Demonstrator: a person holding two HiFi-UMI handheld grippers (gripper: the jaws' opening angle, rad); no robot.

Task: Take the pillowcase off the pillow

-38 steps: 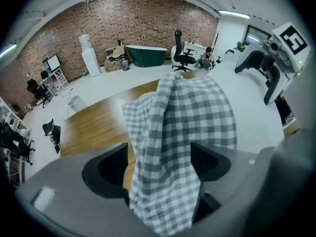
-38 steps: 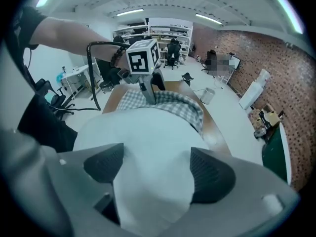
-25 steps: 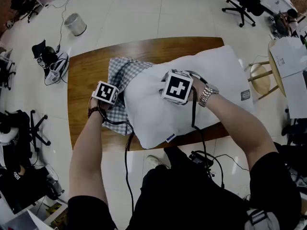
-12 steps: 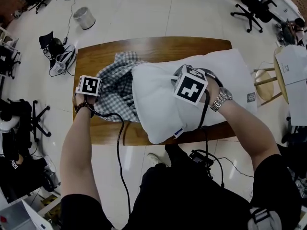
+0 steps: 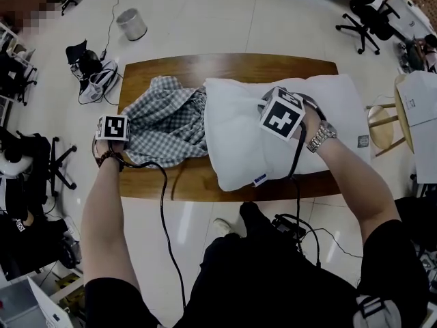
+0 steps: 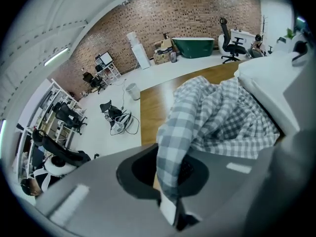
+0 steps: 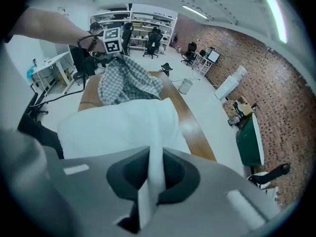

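the pillow [image 5: 239,139] lies across the right part of the wooden table [image 5: 225,63], white and bare for most of its length, with its near corner and its right end hanging past the table's edges. the pillowcase [image 5: 167,121], a grey-and-white check, is bunched up in a loose heap on the table's left part. its right edge meets the pillow's left end, and from here i can't tell whether that end is still tucked inside it.

the left gripper [image 6: 169,201] is out at the table's left edge, pointing steeply down. its jaws are pressed together on a fold of the checked cloth, which runs up from the pinch and across towards the pillow. the right gripper [image 7: 148,184] sits on top of the pillow near the middle, also angled down, jaws clamped on a narrow ridge of the white pillow fabric that stands up between them. the two grippers are well apart, with the heap of pillowcase between them.

a wristwatch [image 5: 319,137] shows on the right arm. a black cable [image 5: 162,203] trails from the left gripper down past the table's near edge. on the pale floor beyond the table stands a small round bin [image 5: 131,24].
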